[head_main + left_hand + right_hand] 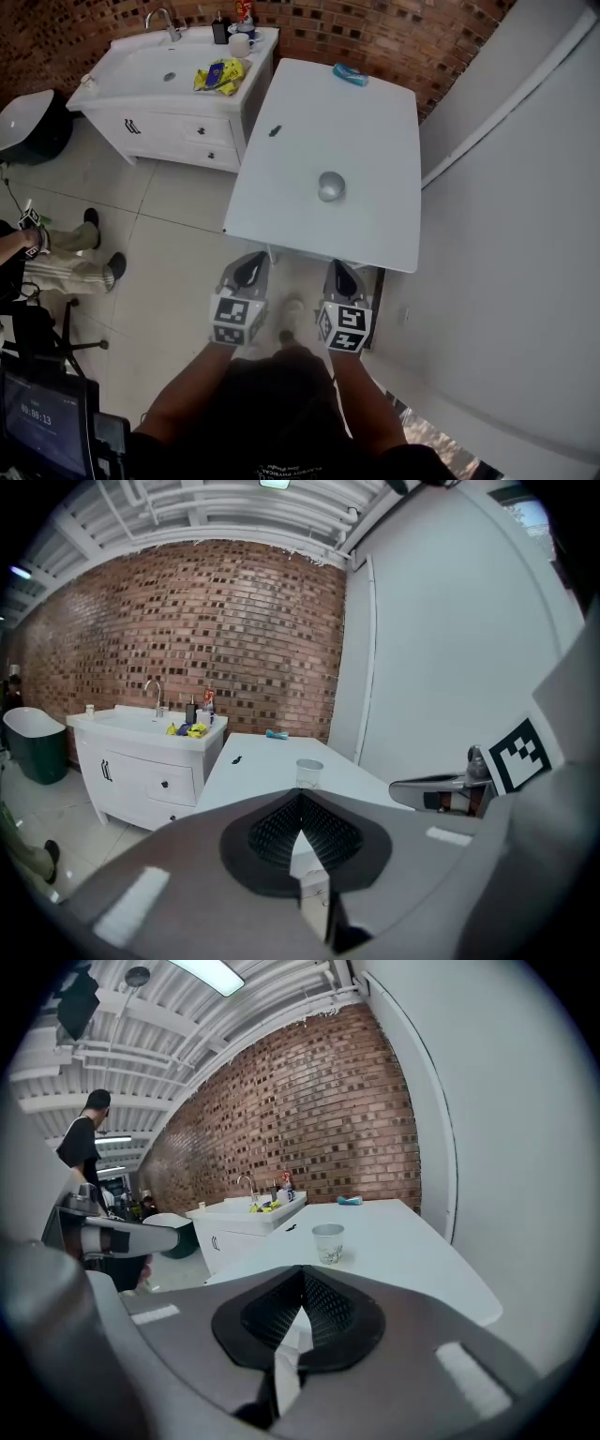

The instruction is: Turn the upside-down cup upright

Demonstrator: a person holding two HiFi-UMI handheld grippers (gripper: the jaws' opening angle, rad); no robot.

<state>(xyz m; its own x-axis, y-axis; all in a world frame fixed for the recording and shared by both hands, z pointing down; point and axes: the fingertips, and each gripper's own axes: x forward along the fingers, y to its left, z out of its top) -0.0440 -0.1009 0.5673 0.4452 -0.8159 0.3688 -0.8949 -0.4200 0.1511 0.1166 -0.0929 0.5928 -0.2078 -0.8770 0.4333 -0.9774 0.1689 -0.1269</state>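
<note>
The cup point(330, 186) is standing near the middle of the white table point(361, 112) with its wider end facing up, well apart from both grippers. The left gripper point(249, 272) and the right gripper point(341, 277) are hovering side by side just short of the table's near edge, above the tiled floor point(178, 234). Each is pointing toward the cup, with its fingers point(272, 832) resting together at the tips and nothing lying between them. A white sink cabinet point(173, 127) is standing left of the table against the brick wall point(375, 37).
</note>
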